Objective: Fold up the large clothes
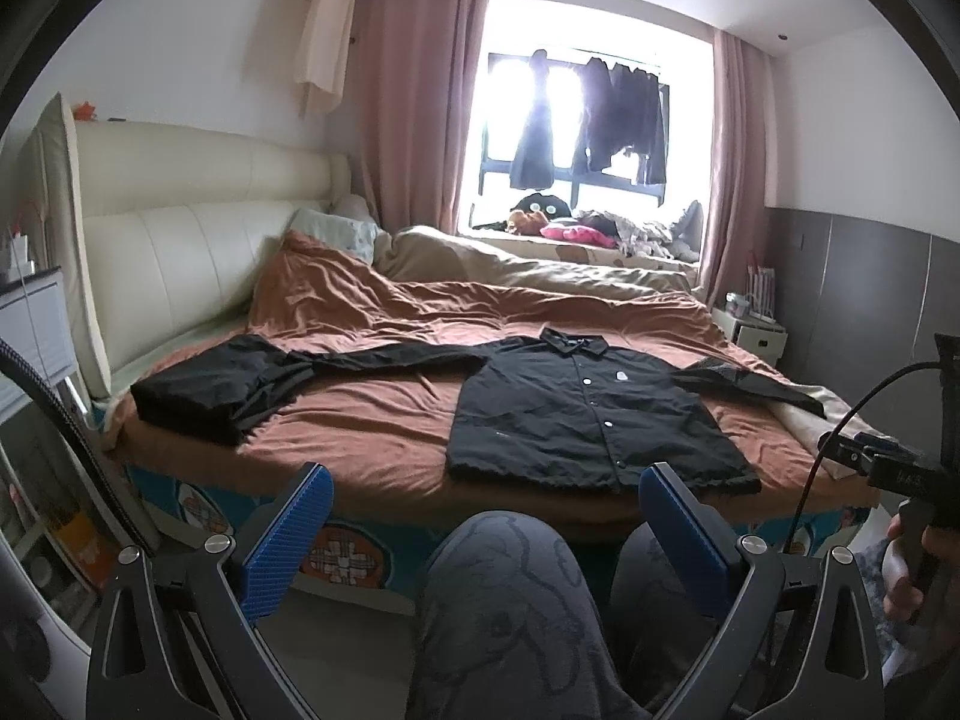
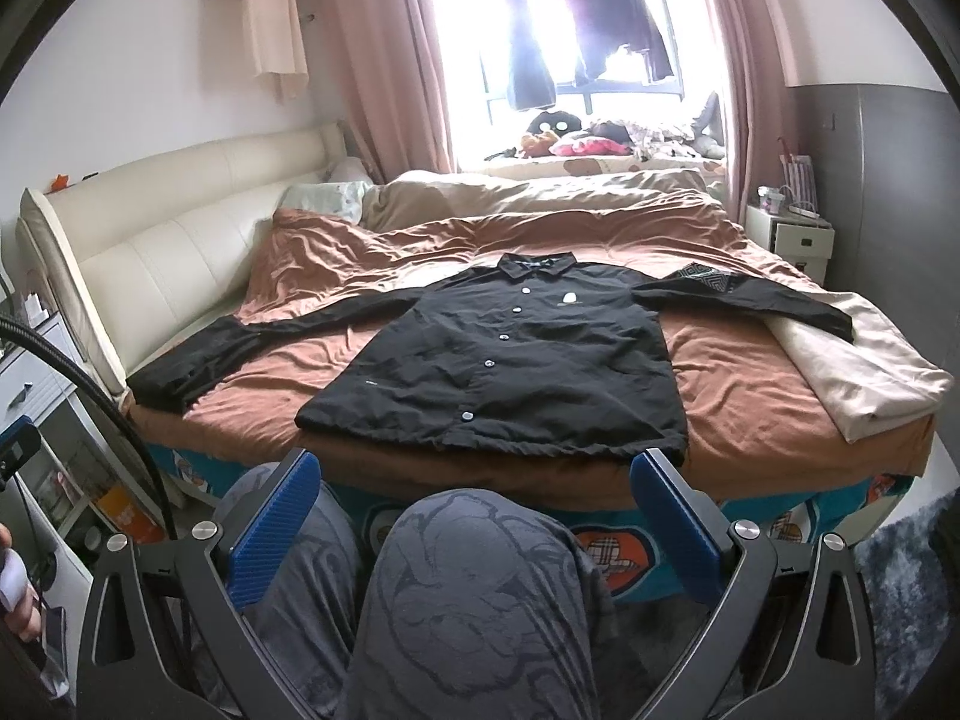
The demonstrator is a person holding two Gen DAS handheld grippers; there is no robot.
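Observation:
A black long-sleeved button shirt [image 1: 576,414] lies flat, front up, on the brown bed cover [image 1: 372,438], collar toward the window and both sleeves spread out. It also shows in the right wrist view [image 2: 510,366]. A folded black garment [image 1: 204,390] lies at the end of its left sleeve. My left gripper [image 1: 483,516] is open and empty, held back from the bed's near edge above the person's knees. My right gripper [image 2: 474,504] is open and empty, also short of the shirt's hem.
The person's grey patterned trouser knees [image 2: 480,588] sit between the grippers and the bed. A cream headboard [image 1: 180,222] is on the left, a white nightstand [image 2: 792,234] at the right. A beige blanket [image 2: 864,366] hangs at the bed's right corner. Dark clothes hang in the window [image 1: 600,120].

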